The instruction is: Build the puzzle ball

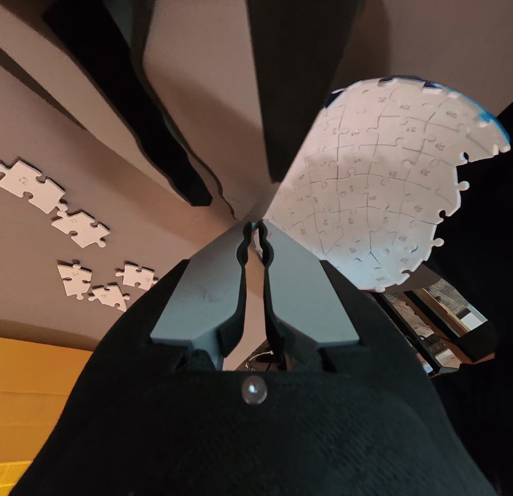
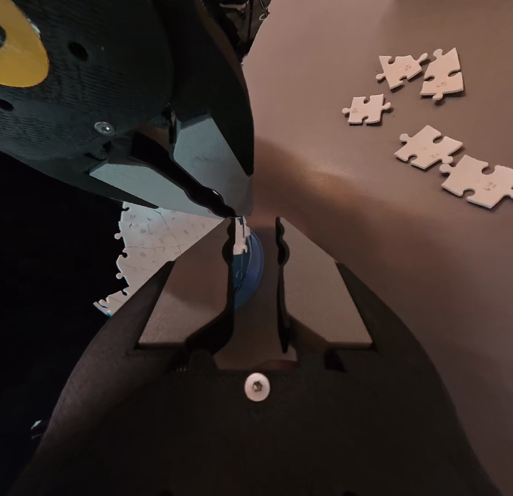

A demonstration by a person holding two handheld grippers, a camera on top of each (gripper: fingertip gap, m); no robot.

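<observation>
Above the table (image 2: 361, 233), left gripper (image 1: 255, 227) pinches the puzzle ball (image 1: 374, 183); right gripper (image 2: 254, 221) gapes, tips meeting.

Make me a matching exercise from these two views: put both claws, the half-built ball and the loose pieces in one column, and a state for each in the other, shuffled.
Column one:
1. left claw
2. right claw
3. half-built ball
4. loose pieces

Column two:
A. lying flat on the table, white side up
B. open
C. white inside, blue outside
D. shut on the ball's rim

Pairs: 1-D, 2-B, 3-C, 4-A
</observation>
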